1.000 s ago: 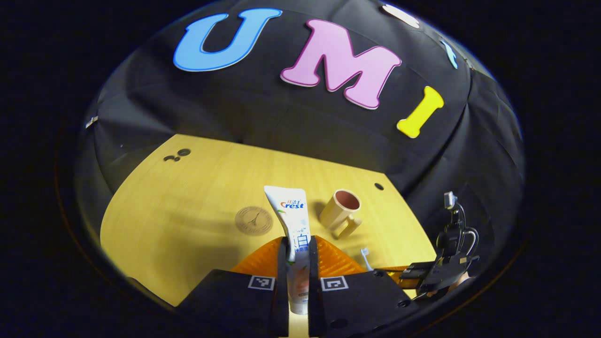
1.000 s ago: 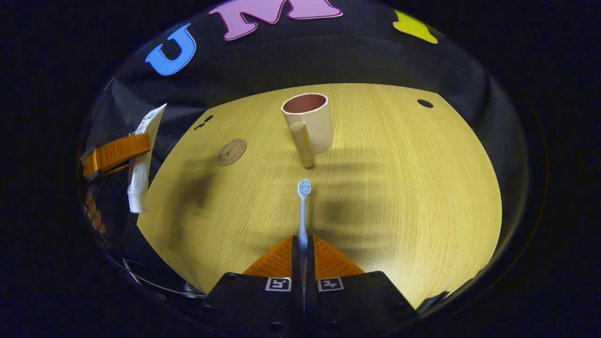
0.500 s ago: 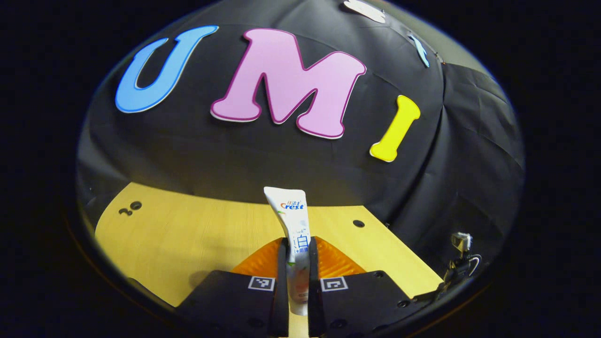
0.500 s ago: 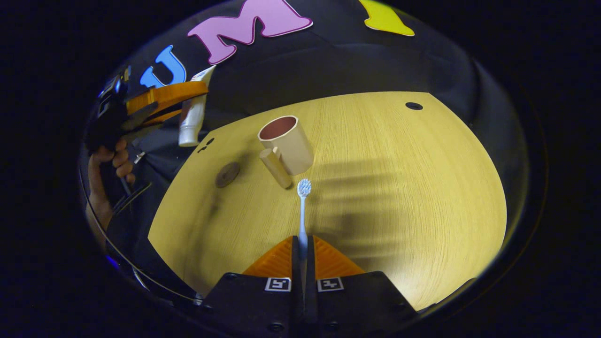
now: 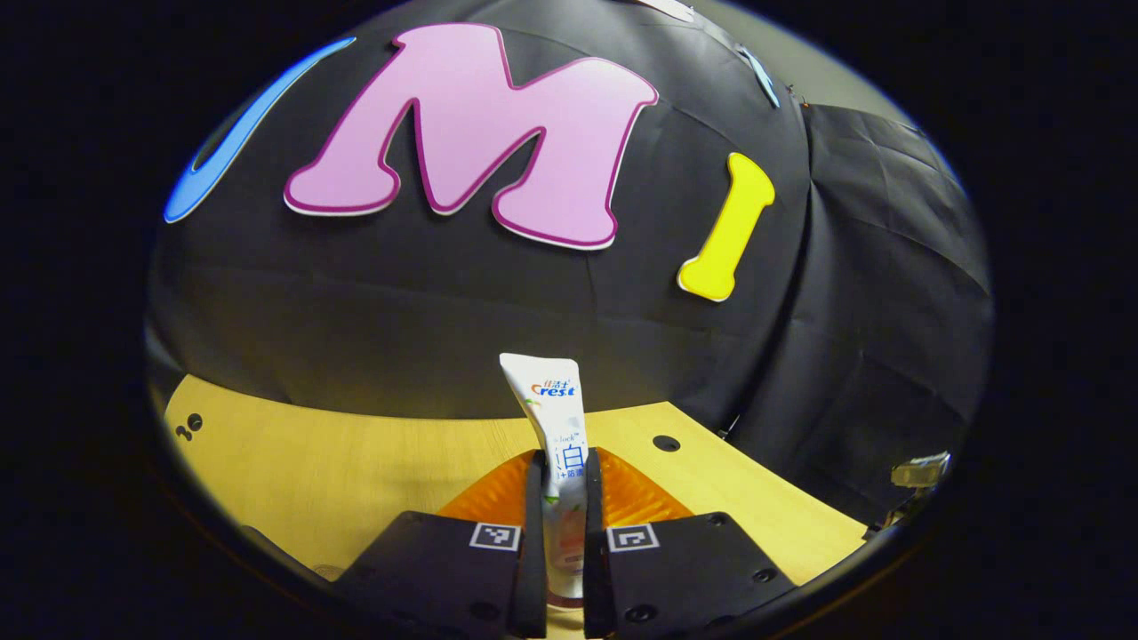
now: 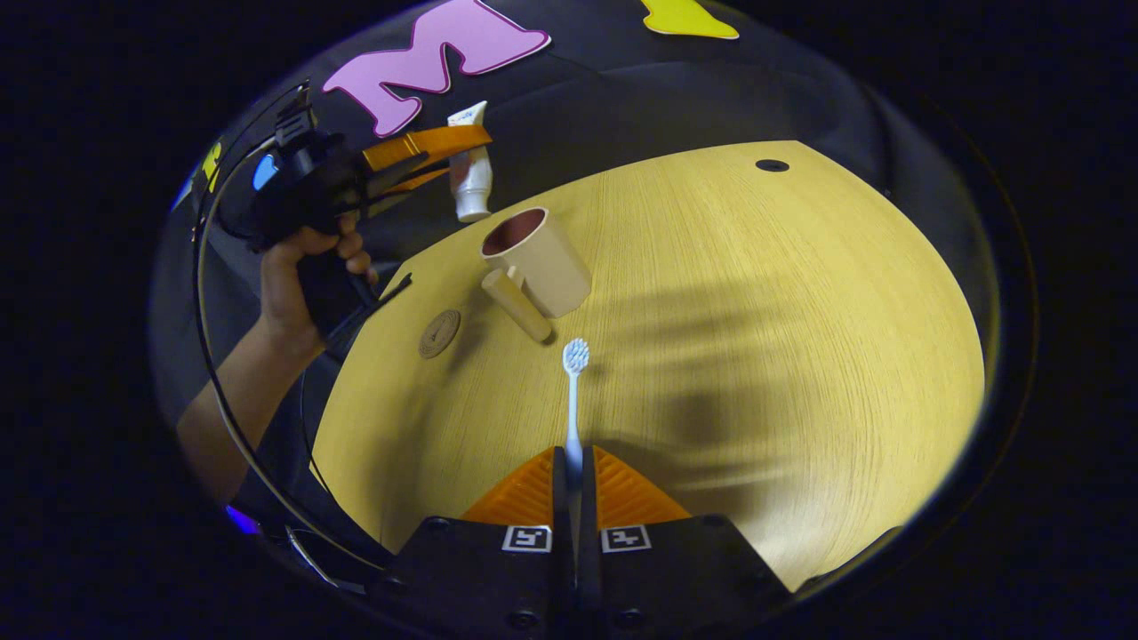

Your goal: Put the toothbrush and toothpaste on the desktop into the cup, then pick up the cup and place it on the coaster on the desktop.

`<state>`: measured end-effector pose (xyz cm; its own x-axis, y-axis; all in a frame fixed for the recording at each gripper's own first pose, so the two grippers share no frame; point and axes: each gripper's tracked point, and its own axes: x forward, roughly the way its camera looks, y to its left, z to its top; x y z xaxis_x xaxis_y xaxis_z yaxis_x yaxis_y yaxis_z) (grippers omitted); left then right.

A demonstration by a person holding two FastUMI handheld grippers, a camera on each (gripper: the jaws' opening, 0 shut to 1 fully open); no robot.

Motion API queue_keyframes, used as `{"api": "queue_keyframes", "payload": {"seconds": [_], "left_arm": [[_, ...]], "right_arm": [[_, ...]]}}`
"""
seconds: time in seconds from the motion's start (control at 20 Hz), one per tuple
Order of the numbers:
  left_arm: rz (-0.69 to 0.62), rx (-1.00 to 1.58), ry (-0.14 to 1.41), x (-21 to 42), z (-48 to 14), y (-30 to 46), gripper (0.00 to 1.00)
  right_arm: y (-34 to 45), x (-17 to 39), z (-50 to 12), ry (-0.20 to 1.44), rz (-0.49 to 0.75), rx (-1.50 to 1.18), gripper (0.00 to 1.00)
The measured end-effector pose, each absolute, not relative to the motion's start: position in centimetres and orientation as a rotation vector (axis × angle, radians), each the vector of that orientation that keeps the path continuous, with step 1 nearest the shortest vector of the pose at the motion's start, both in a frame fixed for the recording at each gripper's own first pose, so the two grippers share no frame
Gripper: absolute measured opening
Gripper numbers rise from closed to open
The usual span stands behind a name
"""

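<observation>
Left gripper view, item one: left gripper [image 5: 561, 462], both fingers pinching the toothpaste [image 5: 553, 418] at mid-tube; the crimped flat end points to 12 o'clock, against the booth wall, with the tube body running down between the fingers. Desktop [image 5: 356, 462], pale wood, lies below, with a dark round hole [image 5: 665, 443] at 2 o'clock from the fingertips.

Right gripper view, item two: right gripper [image 6: 573, 462], fingers pressed together on the handle of the toothbrush [image 6: 573, 391]; the bristle head points to 12 o'clock, raised over the desktop.

Item three: cup [image 6: 538, 262], beige outside, reddish inside, standing on the desktop at 11 o'clock from the brush head, its handle turned toward the camera.

Item four: coaster [image 6: 439, 333], a round brown disc flat on the desktop, at 8 o'clock from the cup and apart from it.

Item five: a hand [image 6: 307, 267] grips the left gripper at 10 o'clock, holding the toothpaste cap-down just above the cup's mouth, slightly toward its far-left rim.
</observation>
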<state>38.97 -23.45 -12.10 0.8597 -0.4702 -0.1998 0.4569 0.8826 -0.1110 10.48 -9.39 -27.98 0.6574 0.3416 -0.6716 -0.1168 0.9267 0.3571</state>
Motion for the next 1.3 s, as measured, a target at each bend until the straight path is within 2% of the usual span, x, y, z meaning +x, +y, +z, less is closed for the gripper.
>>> {"api": "queue_keyframes", "payload": {"seconds": [0.35, 0.5, 0.65, 0.7, 0.75, 0.8, 0.85, 0.9, 1.0, 1.05, 1.3], "left_arm": [[-0.51, -0.039, 0.194, 39.7, -16.6, -23.1, 0.21], [-0.525, -0.026, 0.153, 38.9, -17.4, -22.8, 0.23], [-0.512, -0.045, 0.144, 38.7, -18.0, -22.3, 0.31], [-0.502, -0.046, 0.145, 38.7, -18.3, -21.9, 0.29], [-0.509, -0.058, 0.147, 38.1, -18.3, -22.0, 0.37], [-0.497, -0.07, 0.149, 37.6, -18.3, -21.6, 0.41], [-0.474, -0.076, 0.147, 37.2, -18.3, -21.0, 0.55], [-0.45, -0.086, 0.148, 36.4, -18.1, -20.1, 0.58], [-0.413, -0.123, 0.147, 35.1, -17.4, -18.8, 0.95], [-0.417, -0.145, 0.152, 33.9, -16.9, -18.6, 0.98], [-0.389, -0.203, 0.178, 28.3, -15.8, -16.0, 0.98]], "right_arm": [[-11.3, 12.9, -29.2, 0.764, 0.206, 0.313, 0.06], [-11.4, 13.0, -30.3, 0.758, 0.199, 0.334, 0.05], [-11.5, 13.3, -30.7, 0.743, 0.198, 0.322, 0.05], [-11.5, 13.5, -30.4, 0.733, 0.2, 0.329, 0.05], [-11.7, 13.9, -30.1, 0.71, 0.195, 0.334, 0.05], [-12.1, 14.6, -29.5, 0.665, 0.182, 0.342, 0.06], [-12.2, 15.5, -28.5, 0.623, 0.182, 0.354, 0.06], [-12.2, 16.3, -27.8, 0.607, 0.186, 0.354, 0.05], [-12.5, 17.6, -26.9, 0.582, 0.185, 0.329, 0.05], [-12.6, 18.4, -26.2, 0.565, 0.192, 0.324, 0.05], [-11.4, 21.2, -22.4, 0.469, 0.237, 0.265, 0.05]]}}
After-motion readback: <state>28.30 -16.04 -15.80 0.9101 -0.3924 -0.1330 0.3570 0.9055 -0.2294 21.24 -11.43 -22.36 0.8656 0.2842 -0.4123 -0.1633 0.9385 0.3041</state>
